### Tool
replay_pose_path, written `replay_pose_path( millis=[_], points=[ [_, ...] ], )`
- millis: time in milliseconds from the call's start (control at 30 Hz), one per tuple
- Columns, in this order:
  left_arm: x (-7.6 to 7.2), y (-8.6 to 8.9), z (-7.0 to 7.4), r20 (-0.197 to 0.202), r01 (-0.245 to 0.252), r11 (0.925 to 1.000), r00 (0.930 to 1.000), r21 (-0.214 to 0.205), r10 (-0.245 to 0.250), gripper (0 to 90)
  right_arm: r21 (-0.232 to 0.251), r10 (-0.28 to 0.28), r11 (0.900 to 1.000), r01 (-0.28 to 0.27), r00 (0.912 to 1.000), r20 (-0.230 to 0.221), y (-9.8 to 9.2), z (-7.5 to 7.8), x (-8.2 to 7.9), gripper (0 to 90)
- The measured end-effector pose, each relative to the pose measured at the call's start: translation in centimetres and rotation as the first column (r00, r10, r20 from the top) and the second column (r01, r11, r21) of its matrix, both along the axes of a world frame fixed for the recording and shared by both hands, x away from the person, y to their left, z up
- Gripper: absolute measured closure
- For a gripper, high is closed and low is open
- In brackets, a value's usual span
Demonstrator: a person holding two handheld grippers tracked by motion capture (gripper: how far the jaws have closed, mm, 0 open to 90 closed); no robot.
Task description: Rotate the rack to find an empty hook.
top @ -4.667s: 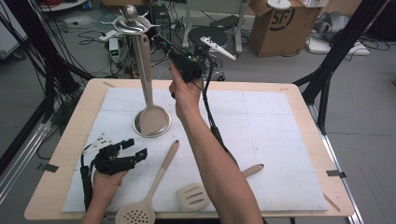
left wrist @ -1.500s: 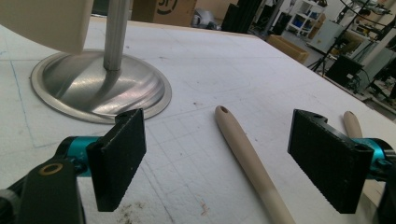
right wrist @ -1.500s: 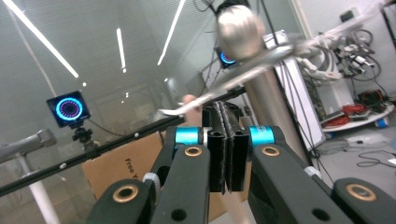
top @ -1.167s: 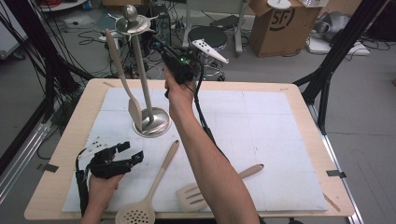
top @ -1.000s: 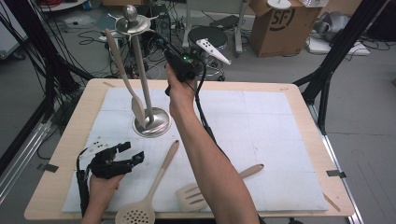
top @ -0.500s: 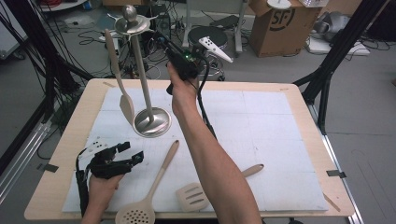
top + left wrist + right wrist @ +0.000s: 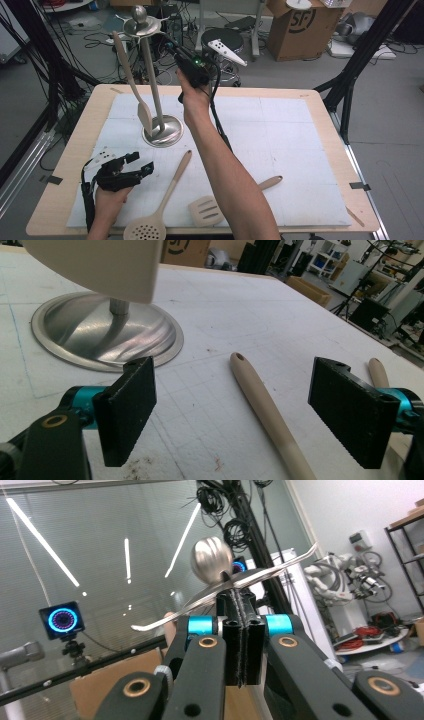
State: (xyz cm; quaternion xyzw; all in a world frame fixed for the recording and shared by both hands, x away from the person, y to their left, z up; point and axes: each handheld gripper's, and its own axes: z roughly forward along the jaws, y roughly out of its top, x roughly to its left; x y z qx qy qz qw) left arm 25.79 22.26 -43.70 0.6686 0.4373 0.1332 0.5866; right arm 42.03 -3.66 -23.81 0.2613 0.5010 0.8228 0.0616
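High view: one spatula [image 7: 134, 82] is hanging from the rack [image 7: 156, 107]; the right gripper [image 7: 186, 62] is clenched empty beside its top, the left gripper [image 7: 131, 164] is waiting released, and two utensils are lying on the table [image 7: 320, 150].

Slotted turner [image 7: 209, 210] handle partly behind forearm [image 7: 235, 185]

The wooden worktop [image 7: 320, 102] carries a white mat [image 7: 290, 145]; on it stand a metal stand [image 7: 162, 131] far left, with a skimmer [image 7: 155, 212] and spatula [image 7: 220, 205] near.

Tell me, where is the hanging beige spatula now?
In the high view, the beige spatula hangs at the left side of the metal stand, its blade just above the round base.
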Motion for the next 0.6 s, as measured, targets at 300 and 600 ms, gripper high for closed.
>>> replay_pose_path(
  millis=[300, 600],
  points=[
    [0.0, 0.1, 0.0, 0.001, -0.003, 1.0, 1.0, -0.004, 0.003, 19.9, 0.028, -0.012, 0.9995, 0.012, 0.9997, -0.023, -0.4, -0.2, 0.6, 90.0],
    [0.0, 0.1, -0.1, -0.002, 0.0, 1.0, 1.0, 0.003, 0.0, 19.9, 0.008, 0.0, 1.0, 0.0, 0.9996, 0.028, -1.4, 1.2, 2.1, 90.0]
  ],
)
